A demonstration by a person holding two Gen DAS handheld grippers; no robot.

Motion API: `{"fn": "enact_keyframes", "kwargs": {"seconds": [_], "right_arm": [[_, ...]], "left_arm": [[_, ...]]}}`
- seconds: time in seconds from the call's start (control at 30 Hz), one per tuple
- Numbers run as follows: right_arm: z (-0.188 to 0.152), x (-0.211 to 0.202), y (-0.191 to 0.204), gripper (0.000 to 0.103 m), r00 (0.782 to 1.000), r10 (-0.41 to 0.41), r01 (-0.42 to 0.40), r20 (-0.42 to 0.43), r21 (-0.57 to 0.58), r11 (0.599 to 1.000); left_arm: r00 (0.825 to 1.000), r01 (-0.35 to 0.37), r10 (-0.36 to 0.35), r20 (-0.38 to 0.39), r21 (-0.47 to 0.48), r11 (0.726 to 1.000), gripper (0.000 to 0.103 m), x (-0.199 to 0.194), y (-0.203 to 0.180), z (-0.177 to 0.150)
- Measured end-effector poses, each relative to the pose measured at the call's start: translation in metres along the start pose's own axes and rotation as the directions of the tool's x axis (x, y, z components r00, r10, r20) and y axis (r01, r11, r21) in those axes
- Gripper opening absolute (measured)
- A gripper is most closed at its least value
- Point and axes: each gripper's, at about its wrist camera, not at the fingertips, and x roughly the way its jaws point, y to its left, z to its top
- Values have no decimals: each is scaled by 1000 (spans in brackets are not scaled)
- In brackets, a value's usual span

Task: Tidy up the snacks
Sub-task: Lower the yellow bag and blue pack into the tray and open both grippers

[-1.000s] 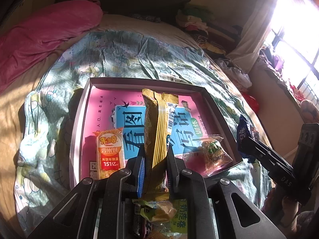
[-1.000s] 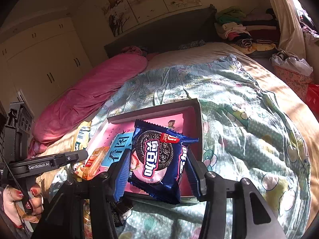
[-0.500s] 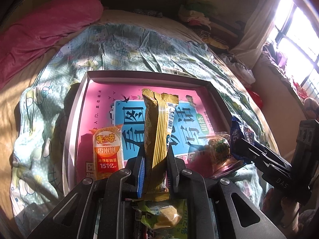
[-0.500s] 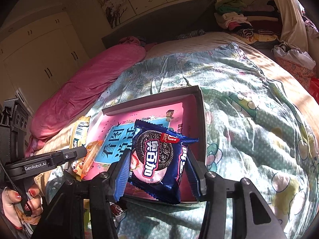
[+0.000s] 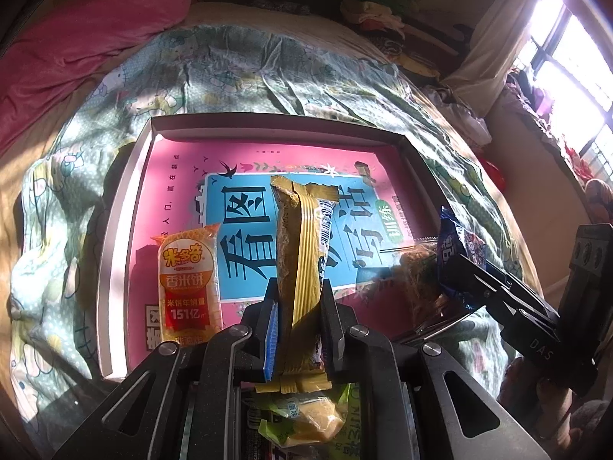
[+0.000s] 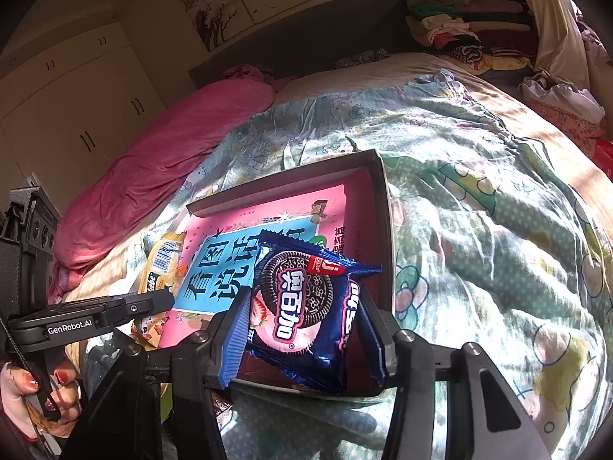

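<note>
While the long yellow snack bar [image 5: 302,268] stands clamped upright in the left gripper [image 5: 299,329] at the lower centre of the left wrist view, its crimped top edge rises in front of the shallow box [image 5: 126,207] that fills the middle of the frame. The wrapper is mustard yellow with thin ribs down its length and a barcode strip on its right side. In the right wrist view the right gripper [image 6: 302,333] is closed on a blue cookie packet [image 6: 306,306], lower centre, printed with a dark sandwich cookie on a pink patch; the packet sits over the box's near right corner. A pink and blue book [image 5: 245,207] with large black characters covers the box floor. On it, lower left in the left wrist view, lies an orange rice cracker pack [image 5: 189,283], just beside the held bar. To the right of the bar, by the box's right wall, a clear-wrapped snack [image 5: 417,280] lies in shadow, partly hidden by the other gripper and its packet. More wrapped snacks [image 5: 306,421] show at the bottom edge under the left gripper. The box rests on a bed quilt [image 6: 479,191] of pale green cartoon print, with a pink blanket [image 6: 172,153] at the upper left and folded clothes [image 6: 452,27] at the upper right. A hand [image 6: 34,395] with red nails holds the left gripper's handle at the lower left
</note>
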Motion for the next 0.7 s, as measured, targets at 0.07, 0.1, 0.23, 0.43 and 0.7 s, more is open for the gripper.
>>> {"fn": "enact_keyframes", "kwargs": {"seconds": [0.07, 0.1, 0.23, 0.43, 0.7], "right_arm": [[0, 1, 0, 52, 1000, -1, 1, 0, 5, 1000], [0, 1, 0, 52, 1000, -6, 6, 2, 6, 1000], [-2, 2, 4, 52, 1000, -31, 31, -4, -2, 1000], [-2, 4, 5, 52, 998, -46, 47, -31, 21, 999], [2, 9, 6, 52, 996, -69, 72, -60, 46, 996]], "left_arm": [[1000, 4, -4, -13, -3, 1000, 18, 2, 0, 0], [1000, 9, -9, -20, -2, 1000, 18, 3, 0, 1], [999, 11, -10, -44, 15, 1000, 18, 11, -1, 4], [996, 29, -28, -85, 10, 1000, 18, 24, -1, 5], [993, 5, -3, -119, 21, 1000, 18, 34, 1, 4]]}}
